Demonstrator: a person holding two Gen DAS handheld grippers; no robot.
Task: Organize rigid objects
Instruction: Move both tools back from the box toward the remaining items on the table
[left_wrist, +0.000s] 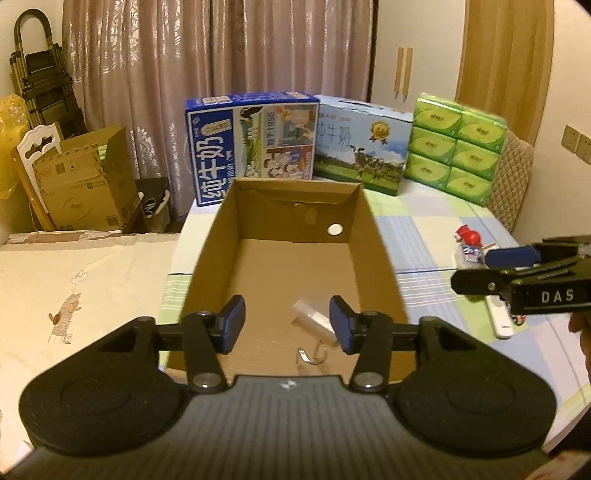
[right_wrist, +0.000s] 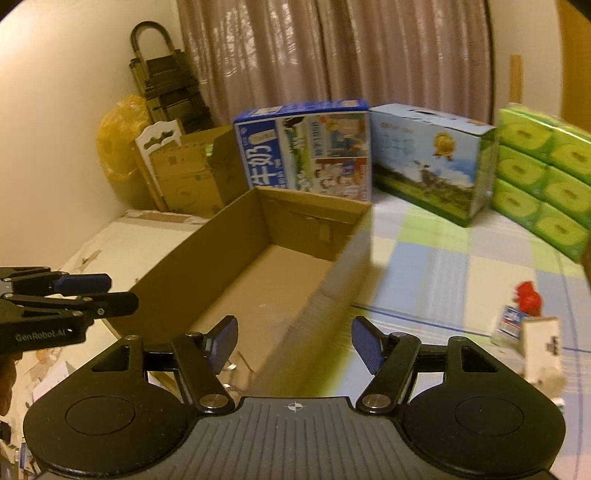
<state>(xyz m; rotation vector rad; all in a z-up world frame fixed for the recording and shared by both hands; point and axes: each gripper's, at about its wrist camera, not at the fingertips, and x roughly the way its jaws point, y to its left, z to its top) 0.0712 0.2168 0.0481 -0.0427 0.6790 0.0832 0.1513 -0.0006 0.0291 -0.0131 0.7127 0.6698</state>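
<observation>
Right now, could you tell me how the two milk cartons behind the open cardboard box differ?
The dark blue milk carton stands on the left, taller, with cartoon panels and large white characters. The light blue milk carton sits to its right, lower, showing a cow in a green pasture and a gold medal. Both stand upright, side by side, behind the cardboard box.

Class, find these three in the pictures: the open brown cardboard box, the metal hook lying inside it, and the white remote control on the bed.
Open brown cardboard box (left_wrist: 295, 266): left wrist view, bare floor.
Metal hook (left_wrist: 312, 357): left wrist view, its curved bend.
White remote control (left_wrist: 499, 320): left wrist view, body.
</observation>
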